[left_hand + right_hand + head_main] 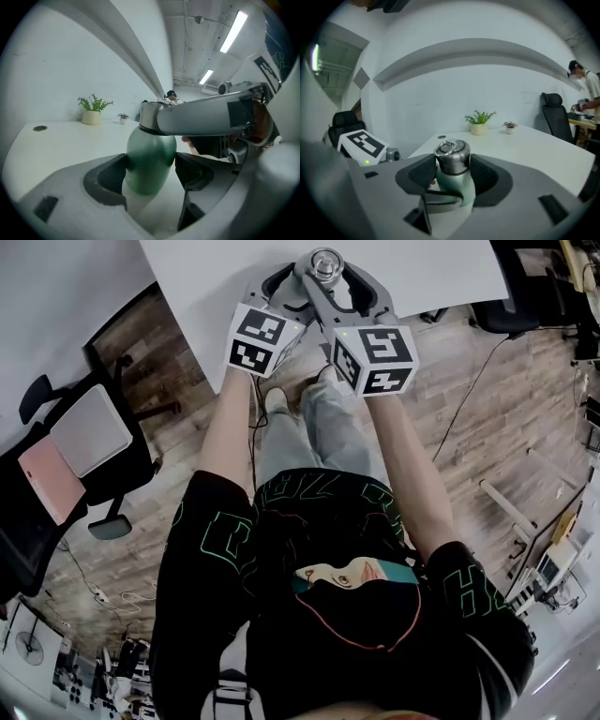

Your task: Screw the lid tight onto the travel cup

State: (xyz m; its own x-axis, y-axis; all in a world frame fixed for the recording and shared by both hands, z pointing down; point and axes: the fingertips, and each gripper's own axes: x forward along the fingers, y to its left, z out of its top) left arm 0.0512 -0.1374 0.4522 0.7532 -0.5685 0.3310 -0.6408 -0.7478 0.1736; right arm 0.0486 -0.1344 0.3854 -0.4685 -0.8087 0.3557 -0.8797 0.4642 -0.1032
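Note:
The travel cup stands at the white table's [216,277] near edge; its silver lid [324,262] with a ring on top shows between both grippers. In the left gripper view the green cup body [150,159] fills the gap of my left gripper [151,171], both pads pressing its sides below the lid [149,117]. In the right gripper view my right gripper [451,168] is closed on the silver lid [451,154], above the pale green body [458,187]. From the head view the left gripper [298,285] and right gripper [339,282] meet at the cup.
A potted plant [478,123] and a smaller one [509,126] stand far back on the table [543,150]. An office chair [84,456] with flat items on it is at my left. Another chair [555,117] and a person [586,89] are off to the right.

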